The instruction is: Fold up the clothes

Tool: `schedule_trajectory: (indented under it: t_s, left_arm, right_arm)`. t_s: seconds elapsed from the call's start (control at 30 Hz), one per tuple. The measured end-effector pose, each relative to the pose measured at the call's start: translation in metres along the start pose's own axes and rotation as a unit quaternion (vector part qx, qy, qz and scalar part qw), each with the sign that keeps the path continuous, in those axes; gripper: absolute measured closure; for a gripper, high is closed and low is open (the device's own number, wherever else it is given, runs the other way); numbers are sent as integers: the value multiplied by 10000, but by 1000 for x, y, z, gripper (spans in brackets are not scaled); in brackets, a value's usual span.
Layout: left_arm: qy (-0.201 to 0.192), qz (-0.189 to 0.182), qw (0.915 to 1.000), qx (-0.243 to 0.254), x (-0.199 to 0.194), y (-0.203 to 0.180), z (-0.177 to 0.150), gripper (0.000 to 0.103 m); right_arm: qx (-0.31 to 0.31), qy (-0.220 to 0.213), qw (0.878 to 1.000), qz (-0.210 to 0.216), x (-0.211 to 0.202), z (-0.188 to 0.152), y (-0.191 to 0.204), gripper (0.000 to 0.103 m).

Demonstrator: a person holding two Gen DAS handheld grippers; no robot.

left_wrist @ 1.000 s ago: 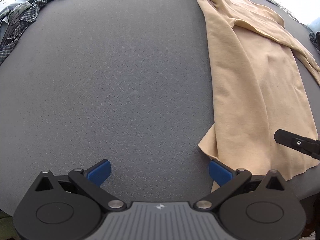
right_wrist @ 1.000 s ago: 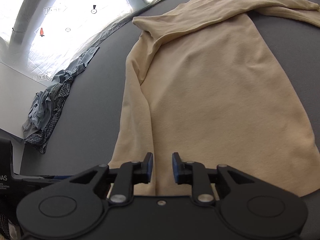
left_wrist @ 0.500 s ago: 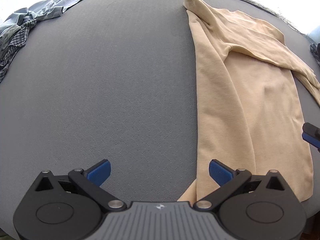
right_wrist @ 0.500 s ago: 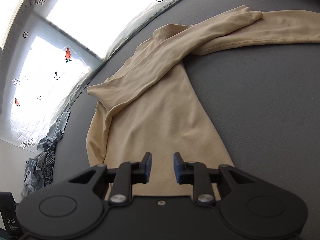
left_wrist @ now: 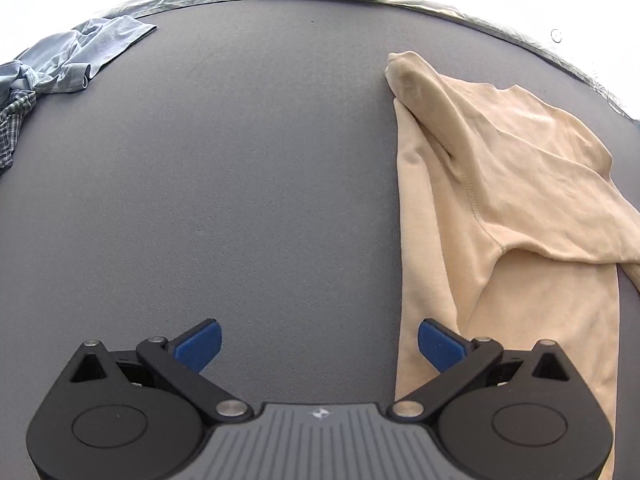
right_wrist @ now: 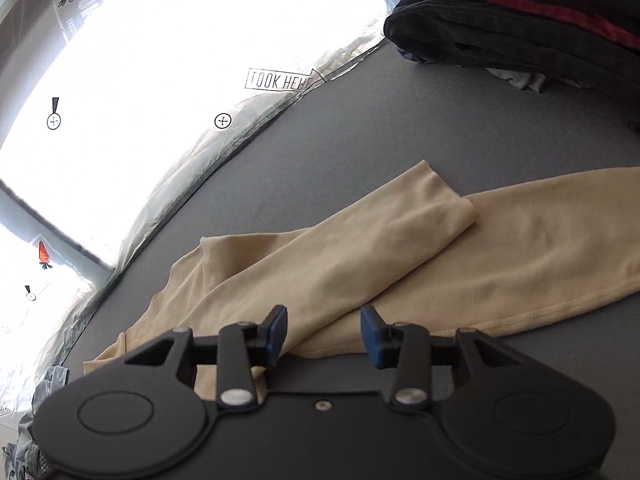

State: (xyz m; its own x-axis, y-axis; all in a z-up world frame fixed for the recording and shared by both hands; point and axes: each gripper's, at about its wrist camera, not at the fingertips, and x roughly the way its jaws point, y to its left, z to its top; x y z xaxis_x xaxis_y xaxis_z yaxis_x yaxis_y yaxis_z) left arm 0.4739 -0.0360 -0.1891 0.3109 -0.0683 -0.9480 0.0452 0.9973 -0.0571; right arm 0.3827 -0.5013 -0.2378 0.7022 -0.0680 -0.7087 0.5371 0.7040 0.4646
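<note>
Two grippers: both empty
Left gripper (left_wrist: 318,344): jaws spread wide over bare grey table (left_wrist: 240,200), beside the shirt's long edge
Right gripper (right_wrist: 323,336): jaws opening, nothing between; aimed at crossed sleeves (right_wrist: 360,248), probably for the next fold
Beige long-sleeved shirt (left_wrist: 500,200): flat on table, half-folded lengthwise

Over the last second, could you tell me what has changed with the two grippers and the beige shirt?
The right gripper has swung from the shirt's body up to its crossed sleeves, and its jaws, nearly shut before, are opening with nothing pinched between them. The left gripper has slid along the shirt's edge towards the shoulder. Unchanged: the left jaws are wide open and empty, the beige shirt lies flat on the grey table, and the blue clothes pile is untouched.
</note>
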Motion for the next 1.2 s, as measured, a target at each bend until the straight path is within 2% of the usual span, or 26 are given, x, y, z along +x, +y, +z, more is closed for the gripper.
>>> schedule_trajectory:
  t_s: [0.2,0.3,0.4,0.43,0.47,0.5,0.6,0.63,0.67,0.7,0.73,0.77,0.87,1.07,1.2]
  left_arm:
    - [-605,-433,9972,92,13,-16,77,0]
    - [-808,-576,9950,144,20,-26,108,5]
    - [-783,-830,9935,37,32,-32,134,19]
    - [-735,-936,9929,4,36,-33,140,29]
    - [-682,-1032,9923,1,40,-35,146,35]
    - [-619,-1117,9918,31,44,-39,151,37]
    - [-413,-1142,9925,145,58,-49,161,58]
    - [-364,-1114,9930,144,61,-51,162,70]
    - [-340,-1090,9934,125,64,-53,163,79]
    - [-325,-1074,9936,108,66,-54,163,83]
    - [-336,-1084,9935,96,67,-55,163,88]
    - [-351,-1082,9935,94,68,-56,163,88]
    - [-443,-1066,9932,140,66,-57,161,91]
    - [-565,-918,9942,-11,66,-54,159,95]
    - [-727,-918,9930,-141,58,-51,163,95]
  right_arm:
    - [-492,-381,9906,-1220,32,41,-14,48]
    - [-713,-333,9852,-1525,42,45,-21,42]
    - [-674,-199,9880,-1374,49,46,-31,41]
    - [-690,-203,9885,-1334,49,46,-32,41]
    - [-741,-170,9888,-1285,48,46,-31,43]
    - [-794,-136,9891,-1236,48,47,-30,48]
    - [-737,-105,9917,-1045,47,49,-34,56]
    - [-695,-110,9922,-1028,47,50,-37,59]
    - [-660,-124,9924,-1033,46,51,-39,69]
    - [-626,-138,9925,-1039,46,52,-42,80]
    - [-572,-136,9930,-1024,44,53,-44,83]
    - [-551,-156,9934,-991,43,54,-46,85]
    - [-654,-284,9928,-963,37,55,-46,102]
    - [-755,-677,9900,-976,24,67,-42,103]
    - [-1045,-1054,9816,-1199,11,82,-36,103]
